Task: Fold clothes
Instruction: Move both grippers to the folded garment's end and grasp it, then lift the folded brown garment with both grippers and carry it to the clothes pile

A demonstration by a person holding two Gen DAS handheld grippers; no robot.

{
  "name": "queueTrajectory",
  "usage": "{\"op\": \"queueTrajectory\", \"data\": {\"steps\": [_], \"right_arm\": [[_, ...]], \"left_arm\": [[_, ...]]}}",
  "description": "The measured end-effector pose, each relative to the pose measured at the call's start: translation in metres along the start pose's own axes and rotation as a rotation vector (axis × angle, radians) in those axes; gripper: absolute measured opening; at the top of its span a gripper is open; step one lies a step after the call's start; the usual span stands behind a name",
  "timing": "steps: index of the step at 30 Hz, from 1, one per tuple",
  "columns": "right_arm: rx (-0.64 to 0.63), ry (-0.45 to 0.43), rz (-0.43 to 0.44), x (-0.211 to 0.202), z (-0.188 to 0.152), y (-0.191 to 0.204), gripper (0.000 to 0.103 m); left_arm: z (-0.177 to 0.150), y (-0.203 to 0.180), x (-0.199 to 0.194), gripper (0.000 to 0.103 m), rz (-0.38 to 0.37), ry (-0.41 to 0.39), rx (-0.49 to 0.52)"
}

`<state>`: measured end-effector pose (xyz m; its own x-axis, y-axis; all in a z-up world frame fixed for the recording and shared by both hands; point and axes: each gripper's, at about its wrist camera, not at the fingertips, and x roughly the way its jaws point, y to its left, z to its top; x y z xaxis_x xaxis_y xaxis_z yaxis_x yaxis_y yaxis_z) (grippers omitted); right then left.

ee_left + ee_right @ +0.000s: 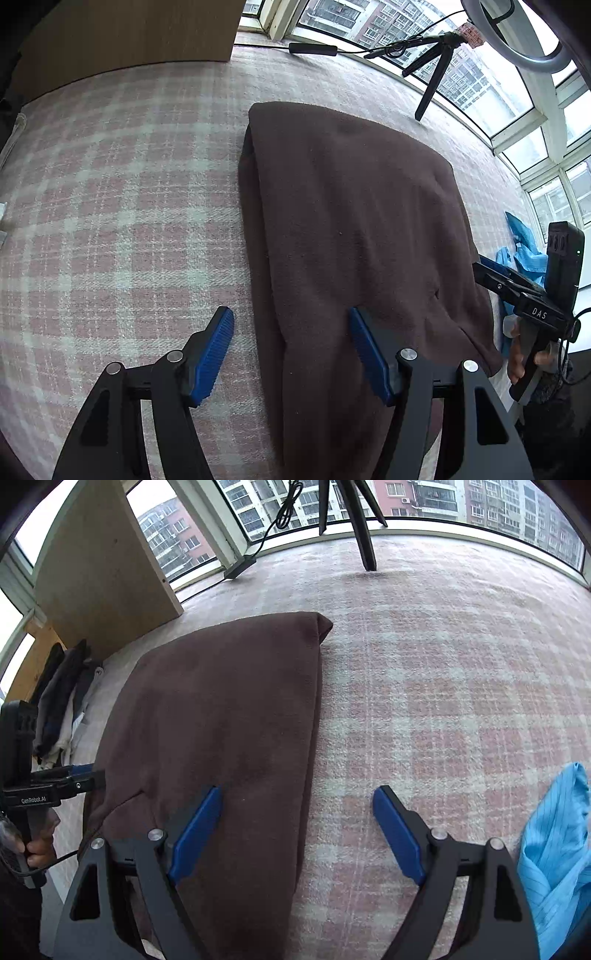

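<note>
So the brown fleece garment (354, 236) is lying flat on the pink plaid blanket (129, 206), already doubled over into a long slab, layered edge on its left side. Both tools sit at its near end, one per long edge, which looks to me like lining up to grab the near corners for another fold away from the person.

The left hand-held gripper (291, 332) is spread wide and empty, straddling the left edge. The right hand-held gripper (297, 812) is likewise released, straddling the right edge.

Around it: a light blue garment (554, 834) just right of the right tool, a pile of dark clothes (62, 701) by the wooden board (99, 572), and a tripod (436, 70) near the window. Nothing blocks the fold path.
</note>
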<state>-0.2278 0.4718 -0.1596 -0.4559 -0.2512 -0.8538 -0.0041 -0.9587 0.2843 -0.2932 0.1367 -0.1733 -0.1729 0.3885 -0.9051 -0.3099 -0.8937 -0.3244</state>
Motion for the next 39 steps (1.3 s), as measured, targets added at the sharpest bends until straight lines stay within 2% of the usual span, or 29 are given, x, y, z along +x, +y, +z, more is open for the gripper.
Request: {"op": "queueTrajectory", "data": {"steps": [5,7,8,9,14,17,18,20,21,25,29,32,36,39], "right_arm": [[-0.071,0.002,0.014,0.002,0.001,0.006,0.082],[-0.091,0.005,0.048,0.001,0.001,0.007,0.067],[-0.098,0.01,0.08,0.001,0.001,0.008,0.053],[-0.108,0.013,0.089,0.002,0.001,0.009,0.051],[-0.128,0.04,0.128,0.002,0.004,0.011,0.051],[-0.132,0.05,0.145,0.002,0.003,0.013,0.045],[-0.127,0.056,0.162,0.003,0.003,0.013,0.041],[-0.101,0.06,0.199,0.005,0.004,0.014,0.041],[-0.086,0.06,0.224,0.006,0.004,0.015,0.037],[-0.035,0.056,0.349,0.009,0.003,0.024,0.029],[-0.062,0.034,0.367,0.0,0.004,0.044,0.027],[-0.086,0.004,0.382,-0.02,0.007,0.057,0.026],[-0.119,-0.024,0.427,-0.05,0.005,0.073,0.026],[-0.156,-0.042,0.468,-0.07,0.007,0.096,0.026]], "left_arm": [[0.001,-0.009,0.002,0.063,0.032,0.008,0.046],[0.001,-0.009,0.001,0.059,0.016,0.011,0.045],[0.001,-0.009,0.001,0.053,-0.005,0.013,0.044],[0.001,-0.01,0.001,0.052,-0.02,0.013,0.046],[0.002,-0.011,0.002,0.044,-0.051,0.017,0.043],[0.0,-0.013,0.003,0.035,-0.068,0.004,0.046],[0.0,-0.014,0.003,0.033,-0.077,0.001,0.035],[-0.001,-0.02,0.005,0.03,-0.074,-0.007,0.036],[-0.001,-0.025,0.005,0.029,-0.063,-0.012,0.043],[0.0,-0.045,0.004,0.026,-0.049,-0.042,0.047],[-0.004,-0.069,-0.011,0.024,-0.054,-0.089,0.064],[-0.004,-0.091,-0.024,0.024,-0.028,-0.124,0.073],[-0.014,-0.094,-0.059,0.024,-0.031,-0.176,0.032],[-0.023,-0.095,-0.094,0.024,0.015,-0.233,0.044]]}}
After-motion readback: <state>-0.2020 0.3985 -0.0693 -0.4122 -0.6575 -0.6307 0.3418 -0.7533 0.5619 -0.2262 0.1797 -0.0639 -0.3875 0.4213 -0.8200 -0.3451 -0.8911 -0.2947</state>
